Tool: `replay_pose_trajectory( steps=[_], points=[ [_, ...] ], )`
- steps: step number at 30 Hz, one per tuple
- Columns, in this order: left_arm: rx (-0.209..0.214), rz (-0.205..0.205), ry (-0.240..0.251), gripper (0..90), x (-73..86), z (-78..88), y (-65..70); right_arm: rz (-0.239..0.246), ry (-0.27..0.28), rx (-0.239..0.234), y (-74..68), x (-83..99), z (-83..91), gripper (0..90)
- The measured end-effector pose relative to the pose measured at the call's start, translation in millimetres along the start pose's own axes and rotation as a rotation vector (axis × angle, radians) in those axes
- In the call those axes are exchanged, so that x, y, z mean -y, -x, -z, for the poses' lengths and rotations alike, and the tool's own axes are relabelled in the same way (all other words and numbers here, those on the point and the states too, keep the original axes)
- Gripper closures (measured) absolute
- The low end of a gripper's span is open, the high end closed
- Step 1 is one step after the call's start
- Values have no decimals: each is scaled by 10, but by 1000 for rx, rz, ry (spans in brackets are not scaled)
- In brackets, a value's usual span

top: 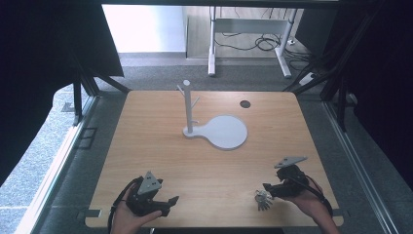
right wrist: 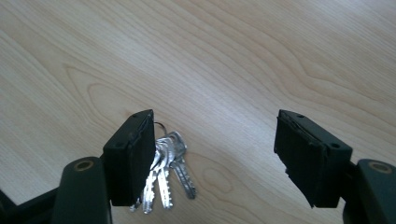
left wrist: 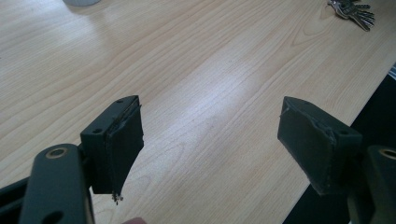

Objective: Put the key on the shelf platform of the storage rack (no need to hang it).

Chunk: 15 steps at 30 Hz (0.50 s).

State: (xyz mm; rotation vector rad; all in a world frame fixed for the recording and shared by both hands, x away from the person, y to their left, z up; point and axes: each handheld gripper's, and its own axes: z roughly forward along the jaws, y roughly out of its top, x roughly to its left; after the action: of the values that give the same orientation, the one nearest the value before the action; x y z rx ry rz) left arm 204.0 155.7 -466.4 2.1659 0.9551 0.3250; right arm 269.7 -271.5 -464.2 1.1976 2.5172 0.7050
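A bunch of silver keys (top: 263,199) lies flat on the wooden table (top: 160,156) near its front right edge. My right gripper (top: 267,187) hovers just over the keys (right wrist: 167,175) with its jaws wide apart; the keys sit beside the left jaw, partly hidden by it. At the front left my left gripper (top: 170,201) is open too, nothing between its jaws, and the keys (left wrist: 352,10) appear far off in its view. A white stand (top: 188,105) with short pegs rises from a flat white base (top: 225,131) at the table's middle back.
A small dark round hole (top: 245,104) marks the table's far right. Black frame posts flank both sides. Beyond the far edge stands a white desk frame with cables on the floor. The front table edge (left wrist: 373,98) is close to the left gripper.
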Motion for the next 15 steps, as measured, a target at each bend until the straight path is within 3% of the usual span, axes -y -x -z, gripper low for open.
replay_pose_trajectory(
  steps=[15],
  points=[
    [0, -2, 8, 229, -7, 7, 9, 36, -59, -4, -195, -53, -119, 265]
  ],
)
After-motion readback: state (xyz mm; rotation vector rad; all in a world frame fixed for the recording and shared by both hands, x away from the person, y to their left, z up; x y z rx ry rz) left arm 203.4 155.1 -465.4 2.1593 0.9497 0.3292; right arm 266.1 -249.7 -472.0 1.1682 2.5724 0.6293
